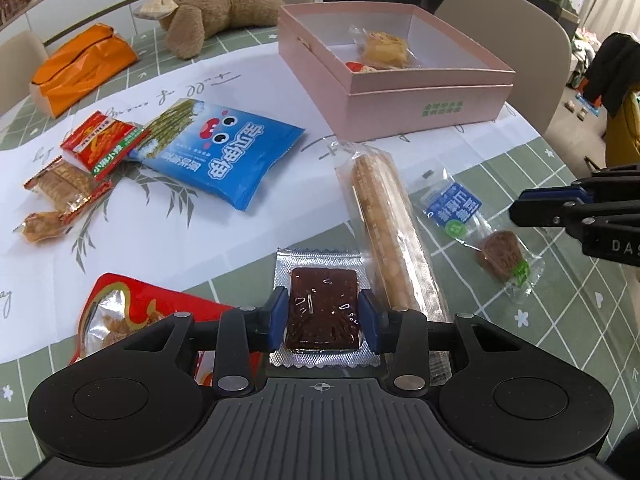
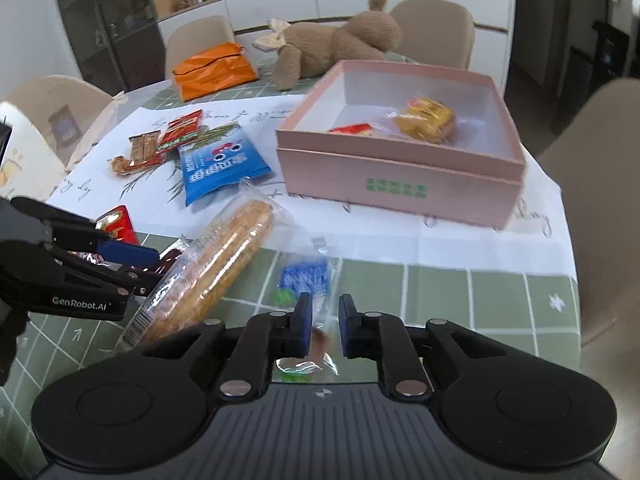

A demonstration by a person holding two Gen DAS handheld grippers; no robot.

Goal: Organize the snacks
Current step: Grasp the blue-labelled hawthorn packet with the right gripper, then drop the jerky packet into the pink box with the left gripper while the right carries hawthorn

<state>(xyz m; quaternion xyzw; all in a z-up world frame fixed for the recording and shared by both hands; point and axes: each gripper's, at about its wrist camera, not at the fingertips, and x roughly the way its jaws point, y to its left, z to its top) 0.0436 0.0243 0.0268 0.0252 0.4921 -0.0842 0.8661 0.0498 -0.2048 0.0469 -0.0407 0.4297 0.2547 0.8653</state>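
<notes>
Pink cardboard box [image 1: 420, 92] sits open at the far side of the table [image 1: 560, 320], holding a yellow wrapped pastry [image 1: 384, 50] and a red-white packet [image 1: 358, 67] against its near wall. Left gripper [image 1: 323, 316] is clamped on a dark brown jelly slab in a silver-edged wrapper [image 1: 320, 308]; blue pads press both long sides of the slab, which lies flat between the fingers. Just right of it lies a long clear-wrapped biscuit roll [image 1: 386, 236], running away from the camera toward the box. Further right lies a clear packet with a blue label and a brown cake [image 1: 476, 232]; in the left wrist view the right gripper [image 1: 516, 210] hangs just beside it, jaws drawn together. In the right wrist view the right gripper [image 2: 324, 326] has its fingers either side of that packet's clear wrapper [image 2: 308, 280], jaws nearly together, but that spot is blurred and whether the pads actually pinch the film I cannot tell. Blue snack bag with cartoon eyes [image 1: 224, 152] lies on the white paper sheet [image 1: 168, 236] left of centre, with a red packet [image 1: 100, 140], a brown wafer packet [image 1: 64, 186] and a small brown wrapped piece [image 1: 40, 226] beside it. Big red packet [image 1: 120, 312] is near the left gripper. Orange bag [image 1: 84, 68] and brown plush toy [image 1: 224, 0] sit at the far edge.
</notes>
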